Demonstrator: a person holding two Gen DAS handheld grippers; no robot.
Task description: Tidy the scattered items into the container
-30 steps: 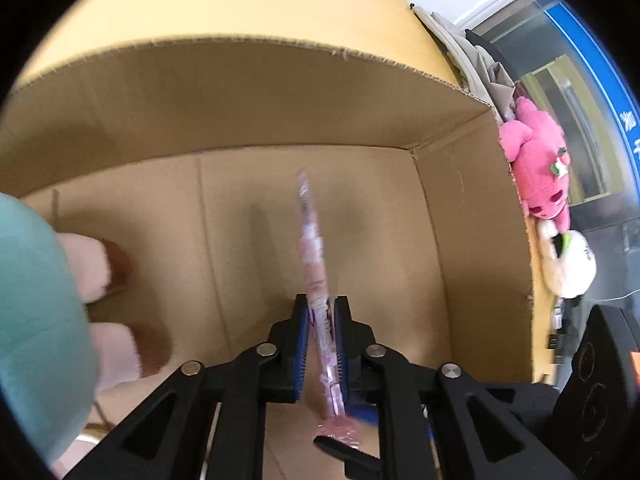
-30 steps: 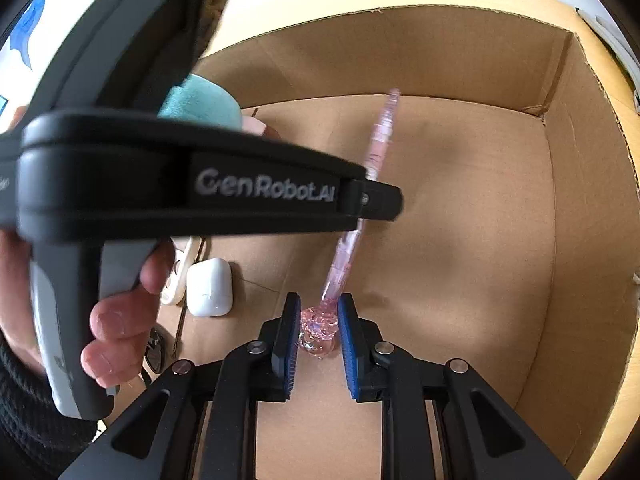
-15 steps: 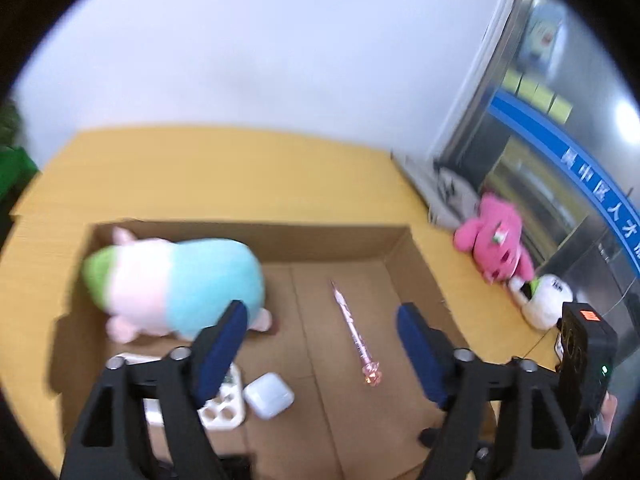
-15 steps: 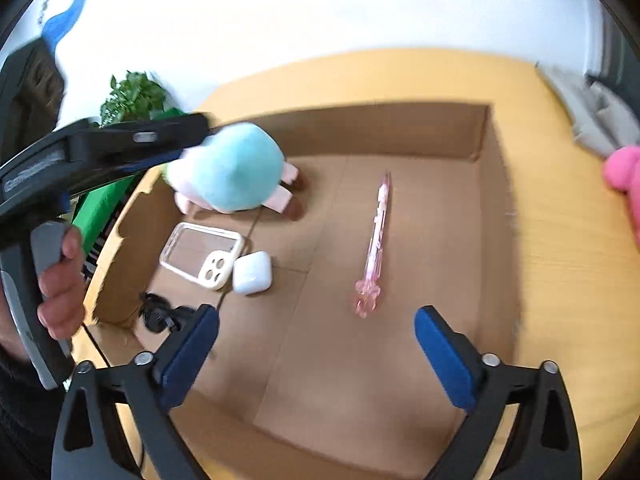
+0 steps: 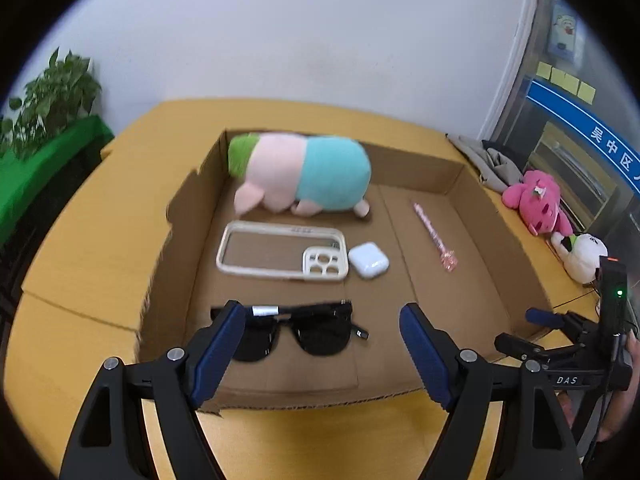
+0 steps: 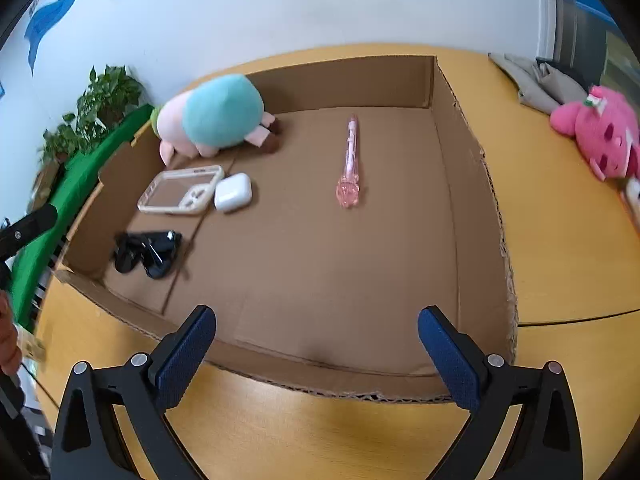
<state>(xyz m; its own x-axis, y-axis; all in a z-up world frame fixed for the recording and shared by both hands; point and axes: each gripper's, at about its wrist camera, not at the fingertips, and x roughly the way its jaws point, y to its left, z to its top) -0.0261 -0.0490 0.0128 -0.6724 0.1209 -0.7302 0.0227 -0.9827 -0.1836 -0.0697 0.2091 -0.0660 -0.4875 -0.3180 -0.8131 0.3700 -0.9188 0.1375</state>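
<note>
I held both sets of tongs, left tongs and right tongs, spread wide and empty above the near edge of the shallow brown cardboard box on the yellow wooden bench. Inside lay the pink plastic pen, right of the white earbud case, clear phone case, black sunglasses and pastel plush pig.

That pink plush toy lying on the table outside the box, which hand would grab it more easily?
Probably the right. The pink plush toy lies right of the cardboard box, on the right gripper's side. The left gripper faces the sunglasses, farther off. Both stand open, holding nothing.
</note>
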